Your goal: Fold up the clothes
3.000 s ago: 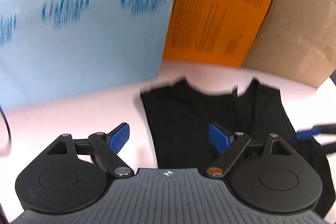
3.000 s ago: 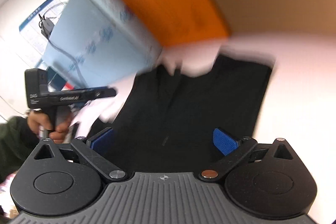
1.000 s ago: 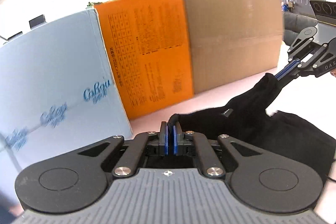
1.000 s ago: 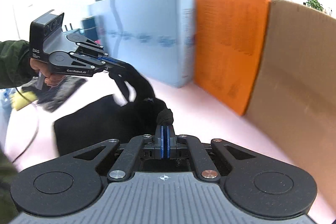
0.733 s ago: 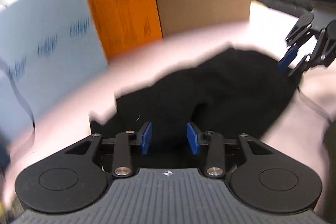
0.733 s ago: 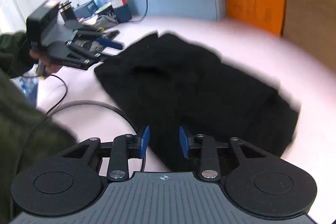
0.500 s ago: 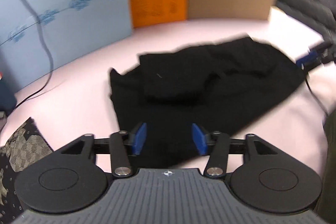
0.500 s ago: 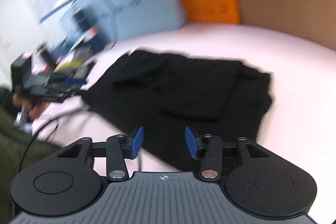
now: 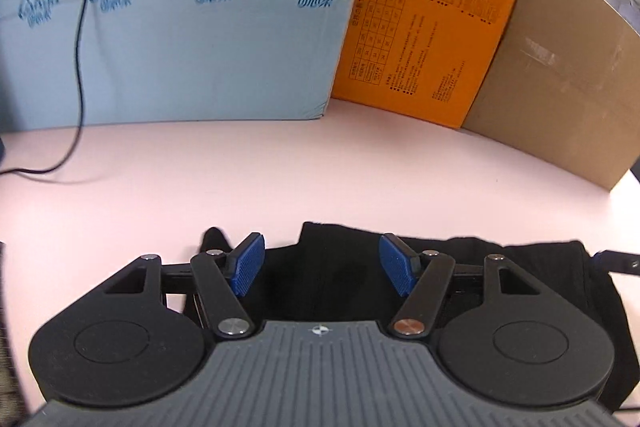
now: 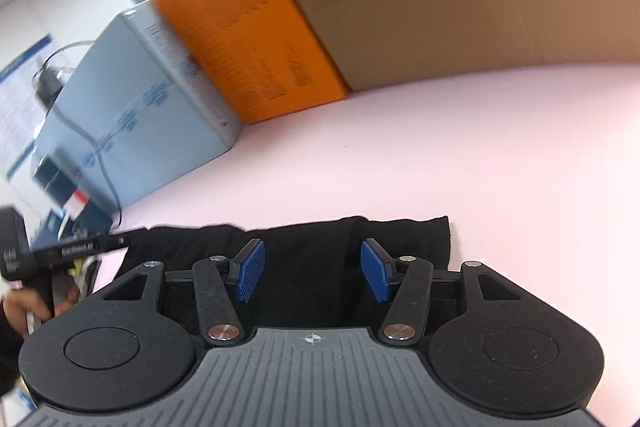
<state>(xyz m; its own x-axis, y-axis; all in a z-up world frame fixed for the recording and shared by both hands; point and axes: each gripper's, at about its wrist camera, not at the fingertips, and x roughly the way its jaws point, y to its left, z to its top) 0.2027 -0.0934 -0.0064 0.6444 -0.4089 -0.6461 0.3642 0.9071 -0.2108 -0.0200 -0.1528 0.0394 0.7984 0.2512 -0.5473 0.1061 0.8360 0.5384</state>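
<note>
A black garment (image 9: 332,271) lies flat on the pink table, folded into a low band whose far edge runs across both wrist views. My left gripper (image 9: 322,263) hovers over its left part, jaws opening, blue pads apart with only cloth beneath and nothing pinched. My right gripper (image 10: 312,269) sits over the garment (image 10: 304,247) near its right end, jaws likewise opening and clear of the cloth. The left gripper's body (image 10: 76,251), held by a hand (image 10: 18,307), shows at the left edge of the right wrist view. A tip of the right gripper (image 9: 616,261) shows at the right of the left wrist view.
Three boxes wall the far side of the table: a light blue one (image 9: 180,27), an orange one (image 9: 432,15) and a brown cardboard one (image 9: 568,79). A black cable (image 9: 76,67) hangs down the blue box onto the table (image 9: 280,179). Pink surface lies between garment and boxes.
A second ago both grippers were shut on the garment and held it raised. They have let go and come down; the garment now lies flat on the table and both pairs of pads stand apart.
</note>
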